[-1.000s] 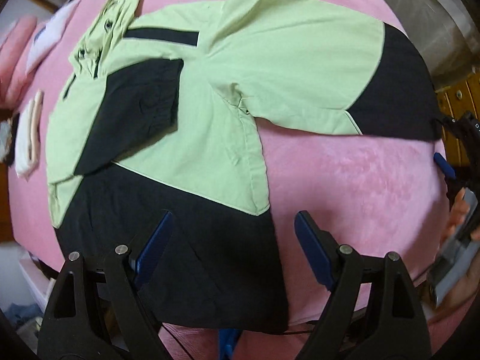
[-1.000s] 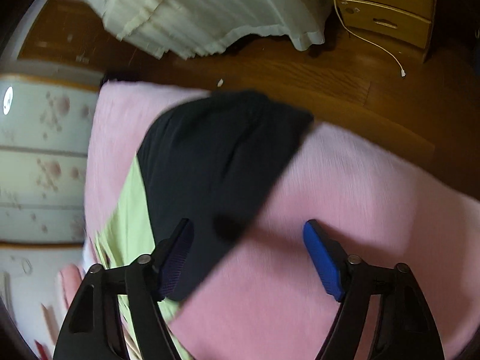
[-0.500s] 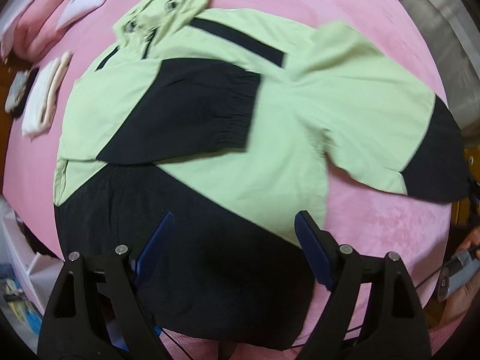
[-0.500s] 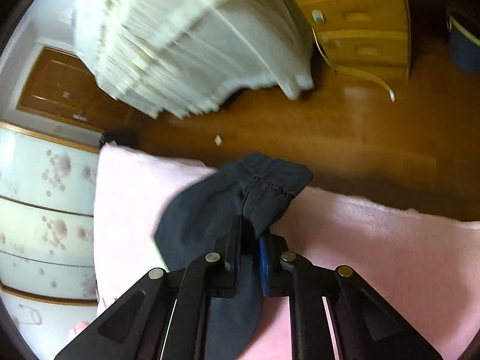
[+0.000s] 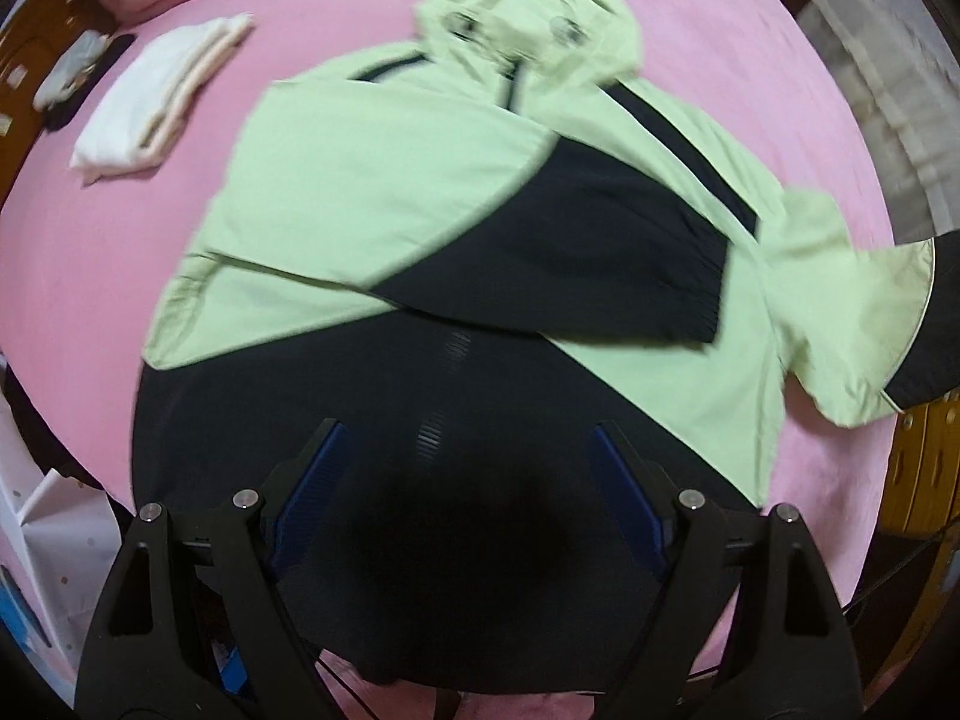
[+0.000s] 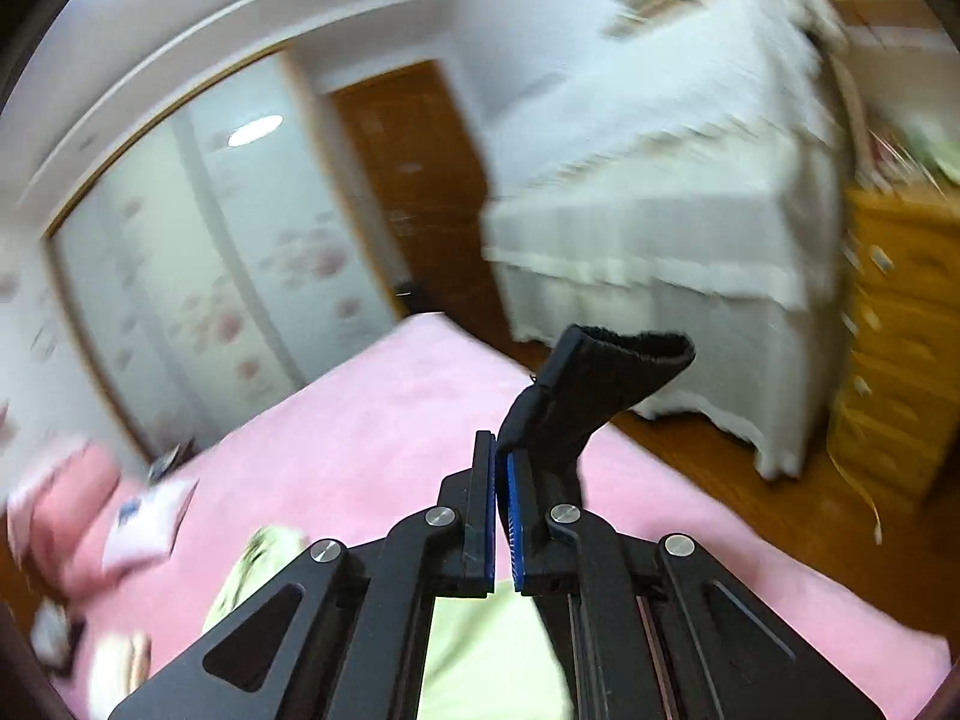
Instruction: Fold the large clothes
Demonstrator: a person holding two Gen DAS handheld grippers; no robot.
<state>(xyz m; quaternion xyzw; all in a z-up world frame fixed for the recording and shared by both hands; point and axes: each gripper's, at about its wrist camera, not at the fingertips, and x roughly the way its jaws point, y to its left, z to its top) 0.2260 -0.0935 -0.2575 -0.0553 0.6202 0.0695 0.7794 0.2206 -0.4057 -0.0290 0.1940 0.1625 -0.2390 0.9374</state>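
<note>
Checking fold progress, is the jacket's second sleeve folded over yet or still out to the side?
Still out. The right gripper is shut on the sleeve cuff, holding it above the bed; the jacket has one sleeve folded across.

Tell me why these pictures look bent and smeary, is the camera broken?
Left wrist view: fisheye lens bulges the pink bed into a dome; the green-and-black jacket is slightly motion-blurred, with a dark shadow near the open left gripper.
Right wrist view: heavier streaking across the white bedspread; the right gripper and pinched black cuff stay sharp.
</note>
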